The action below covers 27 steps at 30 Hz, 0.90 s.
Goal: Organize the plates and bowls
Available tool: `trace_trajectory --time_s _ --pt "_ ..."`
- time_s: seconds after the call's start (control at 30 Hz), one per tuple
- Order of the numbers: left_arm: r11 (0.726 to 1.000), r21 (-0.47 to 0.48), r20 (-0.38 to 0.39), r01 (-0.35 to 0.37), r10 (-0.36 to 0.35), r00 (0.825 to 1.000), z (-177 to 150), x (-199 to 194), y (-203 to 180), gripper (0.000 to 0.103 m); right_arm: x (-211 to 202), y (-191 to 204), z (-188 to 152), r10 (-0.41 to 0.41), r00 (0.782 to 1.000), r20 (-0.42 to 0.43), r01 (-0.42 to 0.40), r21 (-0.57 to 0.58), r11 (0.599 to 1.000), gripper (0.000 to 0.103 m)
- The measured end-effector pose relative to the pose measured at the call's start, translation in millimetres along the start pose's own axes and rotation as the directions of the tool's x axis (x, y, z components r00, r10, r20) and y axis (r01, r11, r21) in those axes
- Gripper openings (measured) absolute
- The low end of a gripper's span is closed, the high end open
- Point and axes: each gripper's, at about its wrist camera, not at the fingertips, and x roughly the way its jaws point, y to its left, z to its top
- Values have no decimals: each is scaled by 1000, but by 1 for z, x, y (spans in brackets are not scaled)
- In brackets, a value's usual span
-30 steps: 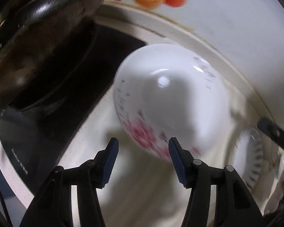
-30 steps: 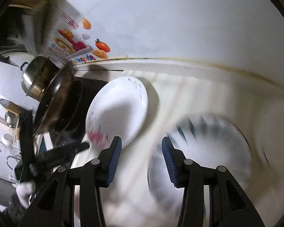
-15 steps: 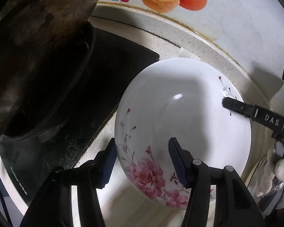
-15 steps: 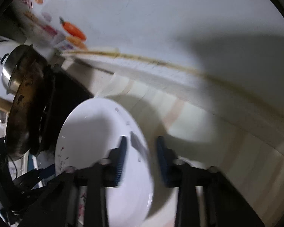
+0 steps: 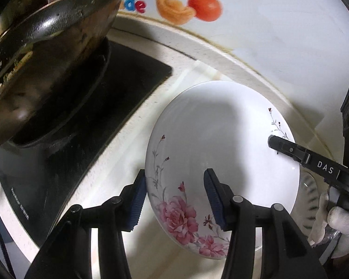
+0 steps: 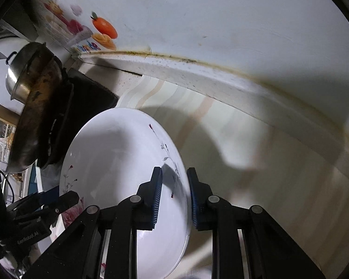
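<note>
My right gripper (image 6: 174, 197) has its pads either side of the rim of the white floral plate (image 6: 118, 167), though I cannot tell if they pinch it. My left gripper (image 5: 174, 201) is spread wide astride the opposite rim. Beyond to my left sits a dark wok (image 5: 46, 65) on the black cooktop (image 5: 118, 97).

Count of things on the counter

One white floral plate (image 5: 211, 153), a second striped dish (image 5: 310, 200) partly hidden beside it, one dark wok (image 5: 46, 62), one steel pot (image 6: 17, 74), one black cooktop (image 5: 86, 125), and two grippers: left (image 5: 174, 200), right (image 6: 174, 197).
</note>
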Motion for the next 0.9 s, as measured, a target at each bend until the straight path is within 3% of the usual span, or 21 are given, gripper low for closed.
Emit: trace_trajectory --time_s 0.2,0.37,0.4,0.43,0.73,0.9 --pt "993 103 11 64 -65 998 -18 -42 -9 47 -66 -7 -44 3 998 58 -7 60 998 24" --pt "972 200 -30 123 -119 992 -91 -73 -24 47 -126 -7 -108 -44 995 86 34 119 992 24" --pt "968 214 -37 130 -124 992 -132 -81 -32 47 -139 -6 -127 -56 994 92 43 136 990 24" --pt "960 241 -49 144 -137 989 -143 -87 -38 47 -148 -7 -141 -61 994 93 47 149 988 24" --pt "889 399 -160 224 -174 972 -226 -90 -79 47 -213 -22 -288 -126 988 88 90 333 939 24" --pt "856 454 -227 248 -158 961 -262 -79 -97 47 -226 -36 -347 -154 985 74 111 410 905 24"
